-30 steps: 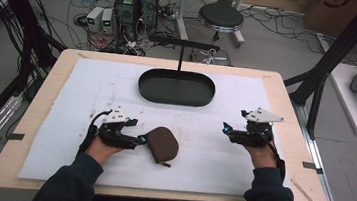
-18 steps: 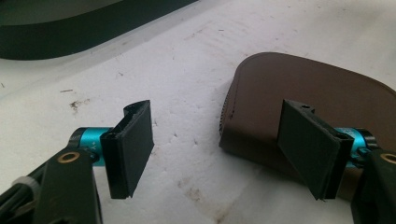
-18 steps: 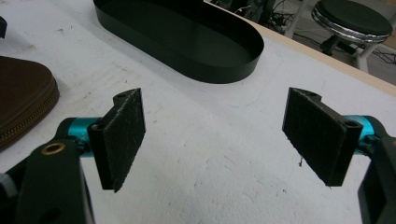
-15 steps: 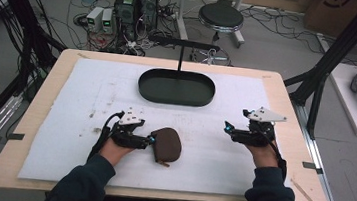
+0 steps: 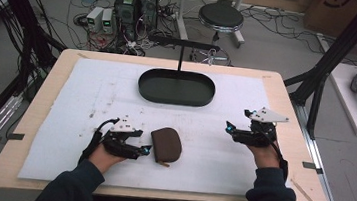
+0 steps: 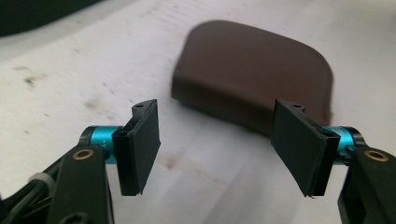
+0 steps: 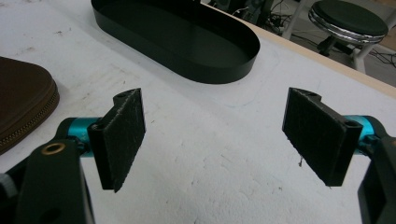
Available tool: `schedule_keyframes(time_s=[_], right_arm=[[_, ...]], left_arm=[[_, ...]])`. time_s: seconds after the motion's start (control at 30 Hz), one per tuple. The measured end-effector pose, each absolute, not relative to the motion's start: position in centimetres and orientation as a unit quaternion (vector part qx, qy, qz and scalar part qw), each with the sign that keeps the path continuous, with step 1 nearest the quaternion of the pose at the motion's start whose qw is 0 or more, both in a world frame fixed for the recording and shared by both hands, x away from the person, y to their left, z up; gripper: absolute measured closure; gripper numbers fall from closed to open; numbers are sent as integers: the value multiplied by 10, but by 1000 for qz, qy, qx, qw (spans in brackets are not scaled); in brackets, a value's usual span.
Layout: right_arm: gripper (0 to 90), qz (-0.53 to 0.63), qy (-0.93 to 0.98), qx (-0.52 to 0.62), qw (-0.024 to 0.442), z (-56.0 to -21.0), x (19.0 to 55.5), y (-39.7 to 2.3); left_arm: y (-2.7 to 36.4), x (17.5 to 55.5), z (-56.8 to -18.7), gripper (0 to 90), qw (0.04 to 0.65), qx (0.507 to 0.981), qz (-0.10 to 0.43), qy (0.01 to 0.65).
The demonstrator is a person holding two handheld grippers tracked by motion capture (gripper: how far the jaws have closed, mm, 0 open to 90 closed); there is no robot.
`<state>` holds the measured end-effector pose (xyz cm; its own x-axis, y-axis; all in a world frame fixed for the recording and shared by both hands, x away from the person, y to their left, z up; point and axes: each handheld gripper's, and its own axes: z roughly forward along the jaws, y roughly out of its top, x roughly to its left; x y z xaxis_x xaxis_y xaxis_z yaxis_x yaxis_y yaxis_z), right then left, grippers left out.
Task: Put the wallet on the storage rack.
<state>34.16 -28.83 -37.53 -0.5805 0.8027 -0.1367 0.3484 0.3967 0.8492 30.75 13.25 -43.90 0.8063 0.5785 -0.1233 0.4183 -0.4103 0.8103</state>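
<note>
Brown zippered pouch (image 5: 166, 145) flat on mat; left gripper (image 6: 217, 144), right gripper (image 7: 219, 140) spread.

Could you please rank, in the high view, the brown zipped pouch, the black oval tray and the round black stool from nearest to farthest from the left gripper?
1. Brown zipped pouch, just beside the left gripper.
2. Black oval tray, mid-table, farther back.
3. Round black stool, on the floor beyond the table.
</note>
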Motion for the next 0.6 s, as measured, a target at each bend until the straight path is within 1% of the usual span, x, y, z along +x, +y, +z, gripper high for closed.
schedule_keyframes(time_s=[0.1, 0.23, 0.3, 0.37, 0.5, 0.6], right_arm=[[216, 410, 789, 364, 277, -375, 342, -288], [216, 410, 789, 363, 277, -375, 341, -287], [217, 410, 789, 363, 278, -375, 341, -287], [216, 410, 789, 364, 278, -375, 341, -287], [217, 409, 790, 365, 276, -376, 342, -287], [217, 408, 791, 364, 276, -376, 342, -286]], left_arm=[[129, 305, -441, 328, 452, 840, 78, 290], [114, 302, -447, 314, 441, 851, 73, 277], [107, 302, -449, 287, 438, 851, 79, 277], [99, 300, -449, 285, 435, 850, 94, 283], [90, 303, -449, 284, 433, 845, 101, 297], [75, 312, -448, 284, 430, 838, 120, 314]])
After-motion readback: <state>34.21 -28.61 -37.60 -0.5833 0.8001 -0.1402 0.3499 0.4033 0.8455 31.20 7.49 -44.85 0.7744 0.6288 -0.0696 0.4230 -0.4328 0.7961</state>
